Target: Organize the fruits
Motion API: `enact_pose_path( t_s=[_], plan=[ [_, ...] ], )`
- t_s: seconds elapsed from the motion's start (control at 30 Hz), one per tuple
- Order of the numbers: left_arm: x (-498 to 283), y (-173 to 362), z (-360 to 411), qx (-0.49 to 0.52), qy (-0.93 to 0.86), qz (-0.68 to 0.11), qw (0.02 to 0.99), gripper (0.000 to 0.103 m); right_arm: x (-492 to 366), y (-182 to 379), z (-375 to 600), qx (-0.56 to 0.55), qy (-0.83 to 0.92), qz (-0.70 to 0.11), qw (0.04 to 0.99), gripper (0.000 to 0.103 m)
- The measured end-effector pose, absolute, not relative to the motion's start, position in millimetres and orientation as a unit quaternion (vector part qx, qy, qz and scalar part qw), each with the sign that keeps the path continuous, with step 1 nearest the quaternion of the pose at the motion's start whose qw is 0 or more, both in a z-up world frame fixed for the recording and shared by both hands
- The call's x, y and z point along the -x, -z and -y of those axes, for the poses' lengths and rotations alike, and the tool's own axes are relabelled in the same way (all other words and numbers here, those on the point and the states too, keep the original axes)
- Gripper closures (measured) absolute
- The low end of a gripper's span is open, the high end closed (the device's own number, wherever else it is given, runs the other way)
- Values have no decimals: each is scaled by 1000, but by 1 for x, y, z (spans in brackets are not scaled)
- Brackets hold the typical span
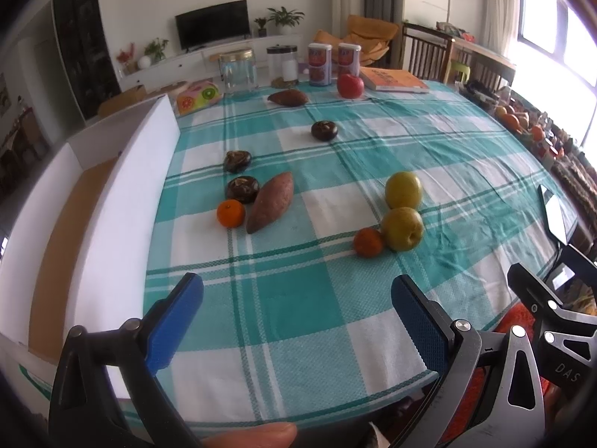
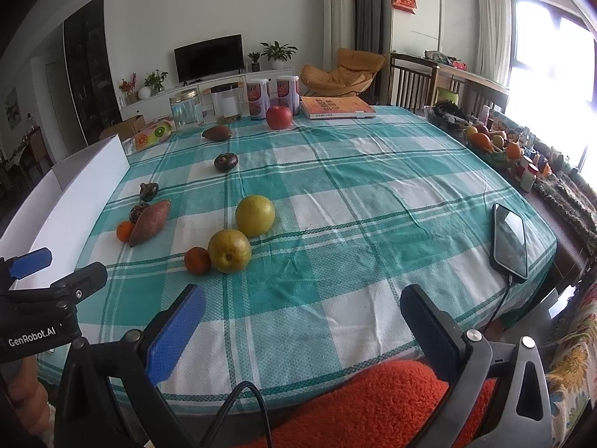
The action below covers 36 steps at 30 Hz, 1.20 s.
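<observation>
Fruit lies scattered on the teal checked tablecloth (image 1: 298, 298). Two yellow-green pears (image 1: 403, 190) (image 2: 229, 251) sit mid-table with a small orange (image 1: 368, 242) touching the nearer one. Left of them a sweet potato (image 1: 270, 201) lies beside another small orange (image 1: 231, 214) and dark mangosteens (image 1: 242, 189). A red apple (image 1: 350, 85) stands far back. My left gripper (image 1: 298, 317) hovers open and empty over the near edge. My right gripper (image 2: 304, 326) is open and empty too. A white box (image 1: 123, 194) stands at the left edge.
Jars (image 1: 238, 71), two cans (image 1: 320, 64) and an orange book (image 1: 395, 80) line the far edge. A phone (image 2: 510, 239) on a cable lies at the right edge. A second sweet potato (image 1: 288, 97) rests near the jars. An orange cushion (image 2: 373, 403) sits below the table edge.
</observation>
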<state>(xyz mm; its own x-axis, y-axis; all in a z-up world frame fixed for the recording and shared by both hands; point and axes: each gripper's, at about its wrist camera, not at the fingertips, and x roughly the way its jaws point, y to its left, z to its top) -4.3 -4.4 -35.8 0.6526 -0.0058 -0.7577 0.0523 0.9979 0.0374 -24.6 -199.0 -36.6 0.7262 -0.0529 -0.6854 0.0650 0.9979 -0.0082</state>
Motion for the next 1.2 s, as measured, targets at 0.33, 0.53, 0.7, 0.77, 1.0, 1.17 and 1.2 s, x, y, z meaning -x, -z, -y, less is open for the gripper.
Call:
enact_pose_path(
  t_s=[0.33,0.53,0.7,0.77,1.0,1.17,1.2],
  plan=[
    [2,38,2,-26,17,-424,905,1,23,40,200,-2,43,-378,925,0],
    [-1,41,0,-24,17,-433,901,1,22,42,202,1,52,-384,922,0],
    [-6,49,-1,-20,18,-448,894,1,20,46,203,3,57,-390,919,0],
    [-9,55,-2,-17,18,-460,888,2,19,47,204,2,56,-393,918,0],
    [-14,70,-5,-20,8,-485,874,2,16,52,205,-6,52,-398,916,0],
    [-16,73,-8,-23,5,-487,873,2,12,56,201,-4,49,-403,914,0],
    [-17,73,-9,-24,4,-487,873,2,12,56,200,-2,48,-404,914,0]
  ],
)
